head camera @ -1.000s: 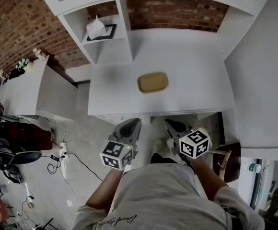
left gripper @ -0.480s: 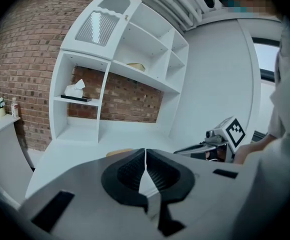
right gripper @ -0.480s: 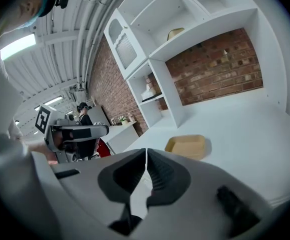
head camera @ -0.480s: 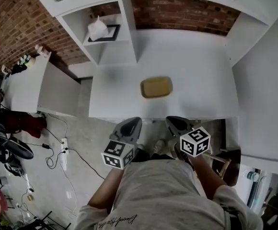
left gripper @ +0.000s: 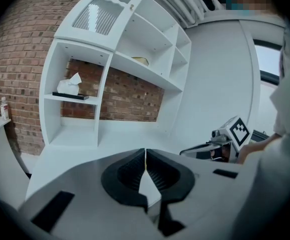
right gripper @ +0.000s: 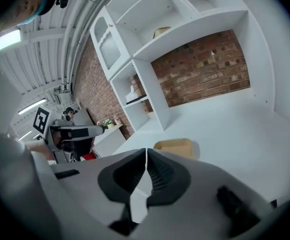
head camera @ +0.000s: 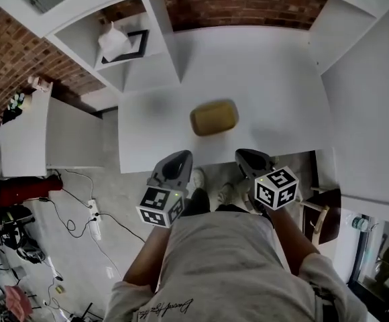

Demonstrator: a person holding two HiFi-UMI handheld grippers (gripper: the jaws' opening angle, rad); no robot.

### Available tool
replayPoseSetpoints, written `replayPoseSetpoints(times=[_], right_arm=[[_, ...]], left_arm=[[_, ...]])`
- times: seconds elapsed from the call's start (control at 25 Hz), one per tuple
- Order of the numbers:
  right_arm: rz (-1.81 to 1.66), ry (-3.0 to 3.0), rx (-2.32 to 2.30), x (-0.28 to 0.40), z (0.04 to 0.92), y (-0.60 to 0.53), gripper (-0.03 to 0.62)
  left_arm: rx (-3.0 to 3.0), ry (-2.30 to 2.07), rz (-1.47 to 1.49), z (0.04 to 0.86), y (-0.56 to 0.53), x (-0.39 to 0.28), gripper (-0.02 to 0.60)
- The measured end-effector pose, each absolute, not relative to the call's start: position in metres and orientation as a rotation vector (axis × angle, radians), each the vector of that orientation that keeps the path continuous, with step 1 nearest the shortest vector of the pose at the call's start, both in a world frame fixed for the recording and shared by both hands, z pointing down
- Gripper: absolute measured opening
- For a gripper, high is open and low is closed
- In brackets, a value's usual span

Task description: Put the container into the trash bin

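Room: white desk (head camera: pixel 268 79) against a brick wall (head camera: pixel 241 2), with white shelving above and to its left
Far left: low white side counter (head camera: pixel 20 139) with small items at its far end, too small to tell; cables (head camera: pixel 90 213) trail over the grey floor below it
Shelf: tissue box (head camera: pixel 112 42) sits on a black tray (head camera: pixel 139 43) in an open cubby, well apart from the work
Left gripper: left gripper (head camera: pixel 181 157) held at the desk's near edge, jaws pressed together with nothing between them; it is off to the container's near left and not touching it
Container: tan, shallow, round-cornered container (head camera: pixel 214 117) lies flat on the desk near the front edge, between the lines of the two grippers and ahead of both
Right gripper: right gripper (head camera: pixel 243 155) also has its jaws closed and empty; its own view puts the container just beyond the tips, a little to the right
Bin: no trash bin shows in any view, so its place cannot be told
Stage: judged as the approach, nothing picked up yet
Risk: closed jaws driven forward would shove the container along the smooth top instead of taking it, so they need to part first
Risk: a pinch on one thin rim could let the container tilt or slip out on the carry
Risk: turning to find the unseen bin near the loose cables could cost balance or aim
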State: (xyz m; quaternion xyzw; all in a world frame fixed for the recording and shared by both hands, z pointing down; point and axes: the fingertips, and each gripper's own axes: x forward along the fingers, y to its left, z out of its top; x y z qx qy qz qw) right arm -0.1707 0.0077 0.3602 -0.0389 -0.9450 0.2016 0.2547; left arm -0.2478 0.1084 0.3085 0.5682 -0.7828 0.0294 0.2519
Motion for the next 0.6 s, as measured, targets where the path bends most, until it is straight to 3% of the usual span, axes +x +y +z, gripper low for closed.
replayPoseSetpoints(times=[0.6], right_arm=[[0.588,-2.527,0.089,-0.216,0.390,-0.039,0.029]], left_arm=[[1.648,-1.984,0.106,0.339,0.063,-0.298,0.018]])
